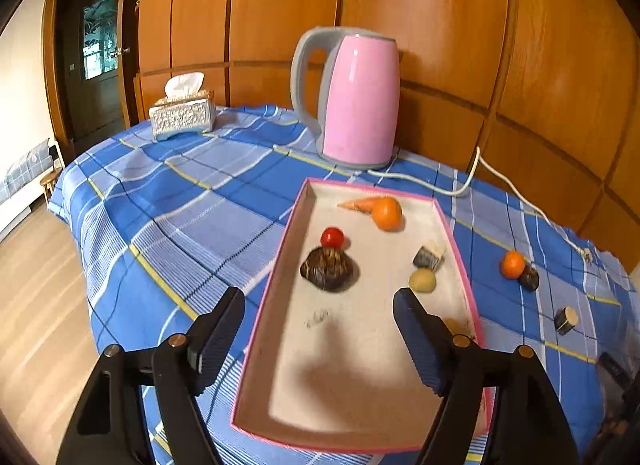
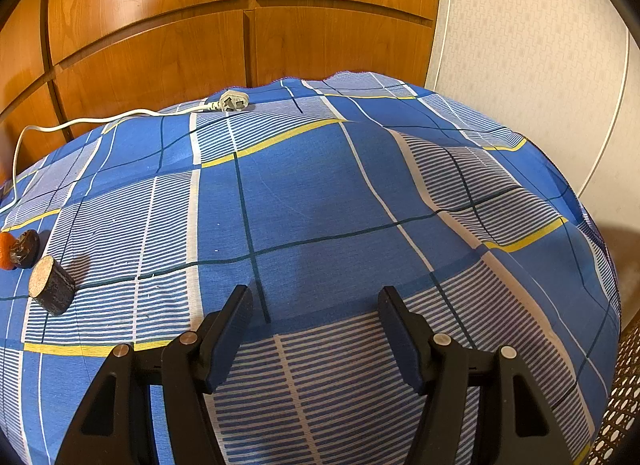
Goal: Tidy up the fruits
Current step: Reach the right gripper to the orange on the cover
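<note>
A pink-rimmed tray (image 1: 280,265) lies on the blue plaid table. In it are a carrot (image 1: 358,203), an orange (image 1: 387,214), a red tomato (image 1: 333,237), a dark brown fruit (image 1: 328,268), a cut dark piece (image 1: 429,256) and a small yellow fruit (image 1: 423,280). My left gripper (image 1: 320,305) is open and empty above the tray's near half. On the cloth right of the tray lie an orange (image 1: 512,264), a dark fruit (image 1: 529,278) and a cut stub (image 1: 565,320). My right gripper (image 2: 316,305) is open and empty over bare cloth; the stub (image 2: 52,285) lies far left of it.
A pink kettle (image 1: 356,97) stands behind the tray; its white cord (image 1: 500,177) runs right to a plug (image 2: 234,102). A tissue box (image 1: 182,115) sits at the back left. Wooden panels back the table. The table edge drops off left and right.
</note>
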`<state>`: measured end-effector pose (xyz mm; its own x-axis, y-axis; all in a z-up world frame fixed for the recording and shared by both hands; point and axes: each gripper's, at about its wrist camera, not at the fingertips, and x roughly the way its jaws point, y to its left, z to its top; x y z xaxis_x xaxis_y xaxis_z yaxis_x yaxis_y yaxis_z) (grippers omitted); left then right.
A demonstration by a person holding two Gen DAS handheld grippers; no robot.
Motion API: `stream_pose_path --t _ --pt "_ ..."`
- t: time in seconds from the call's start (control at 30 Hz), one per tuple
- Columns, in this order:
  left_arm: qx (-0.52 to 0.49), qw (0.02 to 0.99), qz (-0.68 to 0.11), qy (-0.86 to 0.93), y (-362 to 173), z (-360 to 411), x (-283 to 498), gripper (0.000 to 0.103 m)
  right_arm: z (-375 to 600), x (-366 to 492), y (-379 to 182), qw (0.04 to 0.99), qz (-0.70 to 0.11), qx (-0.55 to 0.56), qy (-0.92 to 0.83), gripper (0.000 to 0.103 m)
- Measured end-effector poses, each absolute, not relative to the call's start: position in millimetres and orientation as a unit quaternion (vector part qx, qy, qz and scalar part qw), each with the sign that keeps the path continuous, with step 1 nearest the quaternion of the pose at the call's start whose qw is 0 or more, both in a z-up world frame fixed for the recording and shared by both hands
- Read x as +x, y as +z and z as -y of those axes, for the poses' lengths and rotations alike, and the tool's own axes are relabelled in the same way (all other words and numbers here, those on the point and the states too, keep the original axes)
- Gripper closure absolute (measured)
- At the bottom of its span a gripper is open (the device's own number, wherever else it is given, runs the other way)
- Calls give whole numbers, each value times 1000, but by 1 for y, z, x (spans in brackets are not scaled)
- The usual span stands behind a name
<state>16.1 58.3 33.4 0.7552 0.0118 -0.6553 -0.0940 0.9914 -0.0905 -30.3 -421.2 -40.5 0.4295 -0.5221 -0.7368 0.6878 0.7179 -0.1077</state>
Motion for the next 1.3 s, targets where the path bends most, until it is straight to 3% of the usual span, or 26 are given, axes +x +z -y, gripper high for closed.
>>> stream_pose_path --t 0.23,1.03,1.3 --pt "-55 931 -358 49 18 -59 16 13 421 -30 -41 839 -394 105 -361 37" --pt "-63 909 -408 55 -35 -63 21 12 423 -25 -37 832 -411 104 -357 37" --pt "-69 906 -413 57 -39 -64 20 12 395 4 -10 866 -419 113 -248 37"
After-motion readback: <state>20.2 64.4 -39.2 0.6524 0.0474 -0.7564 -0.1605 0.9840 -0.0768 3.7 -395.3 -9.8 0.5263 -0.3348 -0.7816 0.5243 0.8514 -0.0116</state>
